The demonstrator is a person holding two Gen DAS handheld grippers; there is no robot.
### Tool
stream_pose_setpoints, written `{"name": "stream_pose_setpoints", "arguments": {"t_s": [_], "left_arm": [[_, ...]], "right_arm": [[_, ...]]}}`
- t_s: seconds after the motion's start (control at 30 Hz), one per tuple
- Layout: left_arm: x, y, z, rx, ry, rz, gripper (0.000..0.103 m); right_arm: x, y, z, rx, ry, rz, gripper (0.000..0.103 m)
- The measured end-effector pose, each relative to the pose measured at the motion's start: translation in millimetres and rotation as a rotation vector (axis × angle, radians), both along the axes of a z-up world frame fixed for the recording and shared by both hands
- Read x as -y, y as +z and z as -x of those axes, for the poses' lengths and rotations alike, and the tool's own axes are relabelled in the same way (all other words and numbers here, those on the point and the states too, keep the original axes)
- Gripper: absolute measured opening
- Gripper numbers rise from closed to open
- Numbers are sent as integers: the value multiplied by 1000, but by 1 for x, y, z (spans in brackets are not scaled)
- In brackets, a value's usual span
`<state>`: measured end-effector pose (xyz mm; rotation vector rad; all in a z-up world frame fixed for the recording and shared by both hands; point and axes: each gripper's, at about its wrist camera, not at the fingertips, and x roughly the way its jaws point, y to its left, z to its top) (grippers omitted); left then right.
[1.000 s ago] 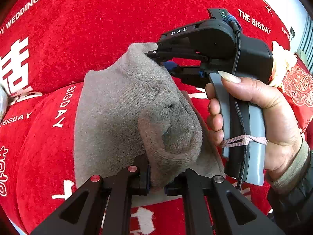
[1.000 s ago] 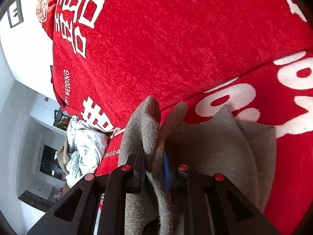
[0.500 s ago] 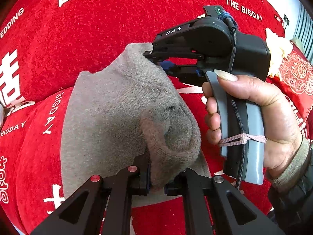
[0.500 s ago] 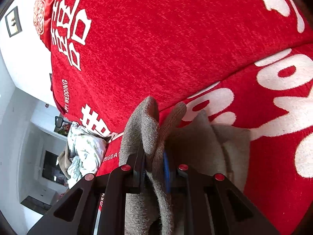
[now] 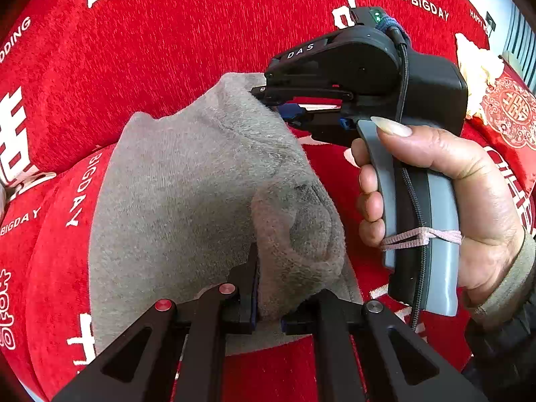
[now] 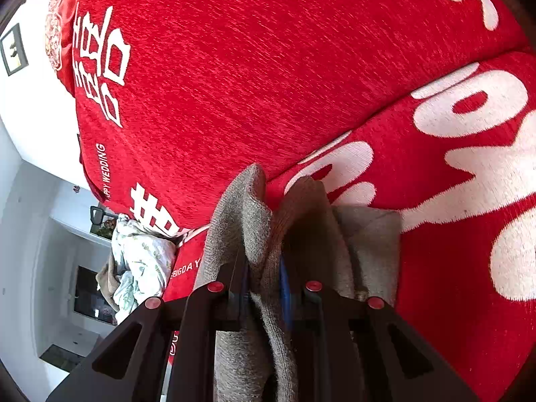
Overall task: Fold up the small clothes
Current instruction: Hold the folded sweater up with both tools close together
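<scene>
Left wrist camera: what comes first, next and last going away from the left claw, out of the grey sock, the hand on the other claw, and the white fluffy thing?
1. The grey sock: pinched in the left claw, at the bottom.
2. The hand: to the right, gripping the right claw.
3. The white fluffy thing: far upper right, on the red cover.

A: Right gripper (image 5: 279,102): black housing lettered "DAS" in white, grey handle, blue pads at the tips, a green light on top.

B: Cabling?

A: A black braided cable down the handle, a pink band looped round it. The hand (image 5: 445,197) has a long nail; cuff is beige under a dark sleeve.

B: Left gripper (image 5: 268,301)?

A: Black triangular finger arms with cut-outs, red and silver screw heads, blue pad edge.
</scene>
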<state>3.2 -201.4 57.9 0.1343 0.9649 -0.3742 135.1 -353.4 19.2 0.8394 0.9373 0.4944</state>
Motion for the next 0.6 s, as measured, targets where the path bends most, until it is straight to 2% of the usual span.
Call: {"name": "stream_pose_setpoints", "arguments": {"t_s": [0.6], "left_arm": [[10,-14,-8,-22,1,-26,10]], "right_arm": [[6,-24,0,-40,-29,4,17]]}}
